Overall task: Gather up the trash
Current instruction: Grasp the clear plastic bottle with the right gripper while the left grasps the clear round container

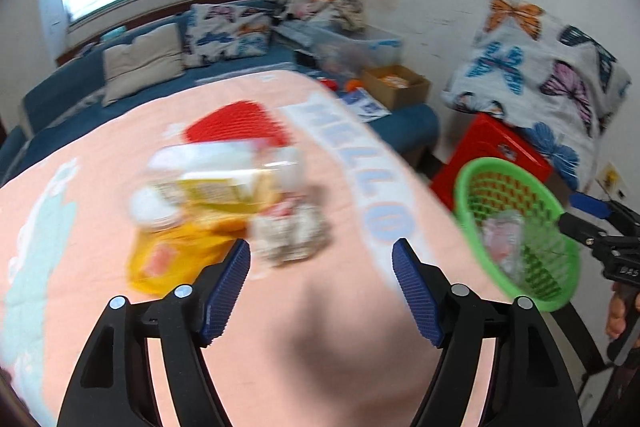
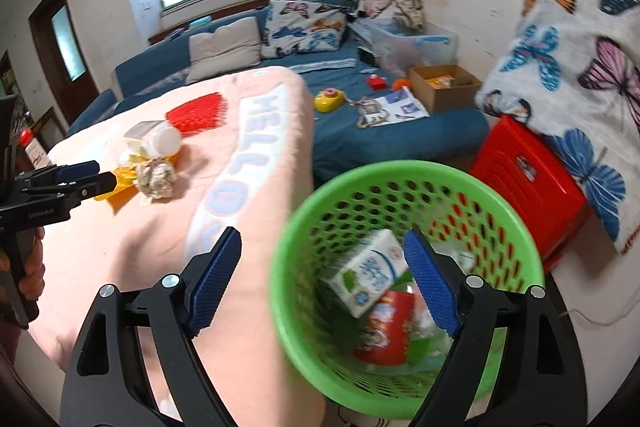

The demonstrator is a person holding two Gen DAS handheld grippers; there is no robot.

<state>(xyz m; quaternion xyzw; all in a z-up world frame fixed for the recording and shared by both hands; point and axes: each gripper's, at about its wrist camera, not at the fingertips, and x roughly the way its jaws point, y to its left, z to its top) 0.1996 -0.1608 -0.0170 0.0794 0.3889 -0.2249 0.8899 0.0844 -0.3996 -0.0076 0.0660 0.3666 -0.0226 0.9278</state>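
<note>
A trash pile lies on the pink blanket [image 1: 320, 307]: a crumpled paper wad [image 1: 290, 233], a yellow wrapper [image 1: 172, 255] and a clear plastic bottle with a white cap [image 1: 216, 183]. My left gripper [image 1: 322, 289] is open and empty, just short of the wad. In the right wrist view the wad [image 2: 157, 178] sits in front of the left gripper's fingers [image 2: 86, 179]. A green mesh basket [image 2: 304, 211] stands beside the blanket's edge and holds a milk carton [image 2: 366, 277] and a red wrapper [image 2: 388, 331]. My right gripper [image 2: 322, 279] is open and empty over the basket's near rim.
A red mesh item [image 2: 196, 113] lies on the blanket behind the pile. A red plastic stool [image 2: 528, 183] stands right of the basket. The blue bed [image 2: 400, 143] carries a cardboard box [image 2: 444, 85], a yellow toy [image 2: 329, 99] and papers.
</note>
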